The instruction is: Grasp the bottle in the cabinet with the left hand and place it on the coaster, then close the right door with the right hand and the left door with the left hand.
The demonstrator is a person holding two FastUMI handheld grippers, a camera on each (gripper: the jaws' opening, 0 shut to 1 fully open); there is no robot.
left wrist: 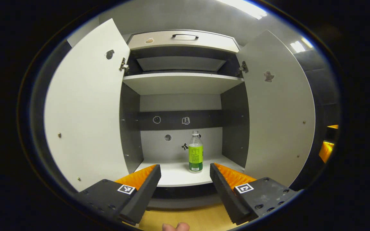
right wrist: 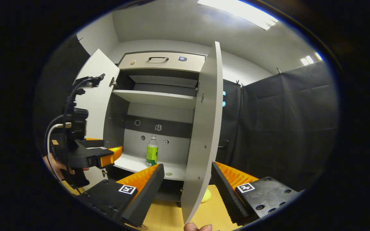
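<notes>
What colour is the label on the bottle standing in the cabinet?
Bright green, wrapped around the clear plastic bottle with a pale cap; it shows best in the left gripper view.

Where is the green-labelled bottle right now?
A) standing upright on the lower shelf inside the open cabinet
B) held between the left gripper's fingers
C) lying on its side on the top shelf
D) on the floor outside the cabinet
A: the bottle stands upright on the lower shelf, both cabinet doors open, and the left gripper is open short of it, its fingers touching nothing.
</notes>
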